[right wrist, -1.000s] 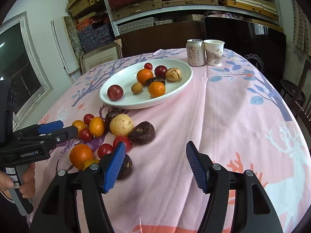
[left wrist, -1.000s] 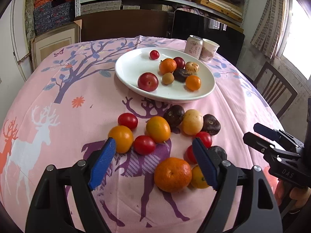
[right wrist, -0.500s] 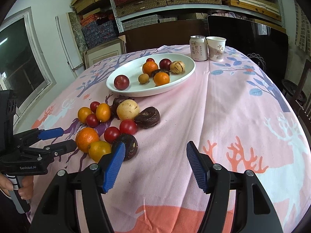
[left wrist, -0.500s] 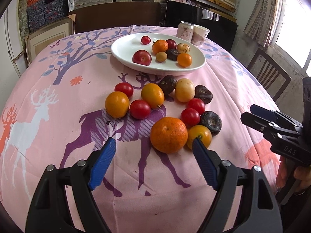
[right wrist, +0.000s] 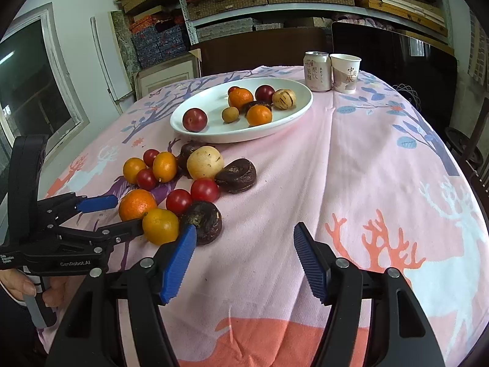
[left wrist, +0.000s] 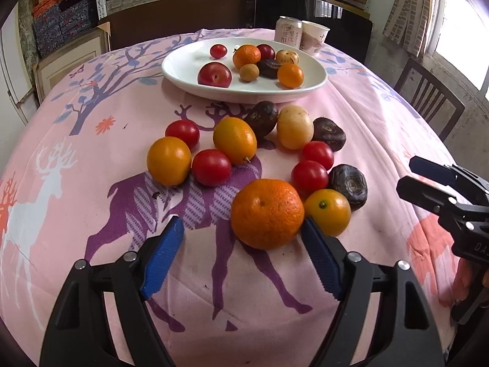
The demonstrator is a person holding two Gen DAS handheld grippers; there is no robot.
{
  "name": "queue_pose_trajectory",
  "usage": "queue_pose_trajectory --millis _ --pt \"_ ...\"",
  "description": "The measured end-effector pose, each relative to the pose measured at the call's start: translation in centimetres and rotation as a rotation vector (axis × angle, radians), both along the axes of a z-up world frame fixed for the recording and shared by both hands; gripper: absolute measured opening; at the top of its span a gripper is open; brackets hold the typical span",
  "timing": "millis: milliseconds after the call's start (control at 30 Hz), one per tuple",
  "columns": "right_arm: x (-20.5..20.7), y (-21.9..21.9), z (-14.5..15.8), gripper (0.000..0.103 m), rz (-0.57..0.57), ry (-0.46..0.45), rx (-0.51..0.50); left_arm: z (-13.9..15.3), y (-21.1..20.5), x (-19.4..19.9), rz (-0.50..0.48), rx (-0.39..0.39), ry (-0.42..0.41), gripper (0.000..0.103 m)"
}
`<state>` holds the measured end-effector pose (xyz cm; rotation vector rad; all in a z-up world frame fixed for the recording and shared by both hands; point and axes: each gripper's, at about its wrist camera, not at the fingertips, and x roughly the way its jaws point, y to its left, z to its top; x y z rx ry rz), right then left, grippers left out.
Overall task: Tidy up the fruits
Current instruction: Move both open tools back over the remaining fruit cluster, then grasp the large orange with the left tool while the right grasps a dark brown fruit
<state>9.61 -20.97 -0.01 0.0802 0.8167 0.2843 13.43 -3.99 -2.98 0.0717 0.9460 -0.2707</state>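
A white plate [left wrist: 183, 75] [right wrist: 293, 113] at the back of the table holds several fruits. Many loose fruits lie on the pink tablecloth in front of it: tomatoes, yellow-orange fruits, dark wrinkled fruits, a pale round fruit [left wrist: 294, 127]. A big mandarin [left wrist: 267, 214] [right wrist: 137, 204] is nearest. My left gripper [left wrist: 244, 257] [right wrist: 122, 215] is open, and the mandarin sits just ahead of its fingertips, toward the right finger. My right gripper [right wrist: 244, 260] [left wrist: 412, 177] is open and empty, over bare cloth right of a dark fruit [right wrist: 204, 221].
A drink can [right wrist: 317, 71] and a paper cup [right wrist: 345, 72] stand behind the plate. Chairs stand around the table, one at the right [left wrist: 428, 104]. Shelves with boxes fill the back wall. The table edge curves away on both sides.
My left gripper pulled back toward me from over the fruit pile, then edged forward to the mandarin. My right gripper pulled back from the fruits. Both stayed open.
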Motion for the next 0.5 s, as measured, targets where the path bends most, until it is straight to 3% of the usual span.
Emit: queue_pose_trajectory --millis 67,100,133,233,500 --pt "0.1 0.1 -0.1 0.067 0.003 0.005 -0.001 0.0 -0.1 0.3 -0.020 -0.032 0.006 0.066" --pt "0.1 0.1 -0.2 0.067 0.004 0.009 -0.003 0.0 -0.3 0.4 -0.050 -0.052 0.009 0.051" --pt "0.1 0.2 -0.3 0.067 0.006 0.012 -0.006 0.0 -0.6 0.4 -0.063 -0.057 0.006 0.047" --pt "0.1 0.5 -0.3 0.067 0.018 0.019 -0.016 -0.1 -1.1 0.0 -0.067 -0.029 -0.018 0.046" --pt "-0.2 3.2 -1.2 0.067 0.120 0.065 -0.129 0.4 0.0 0.1 -0.039 -0.071 -0.006 0.046"
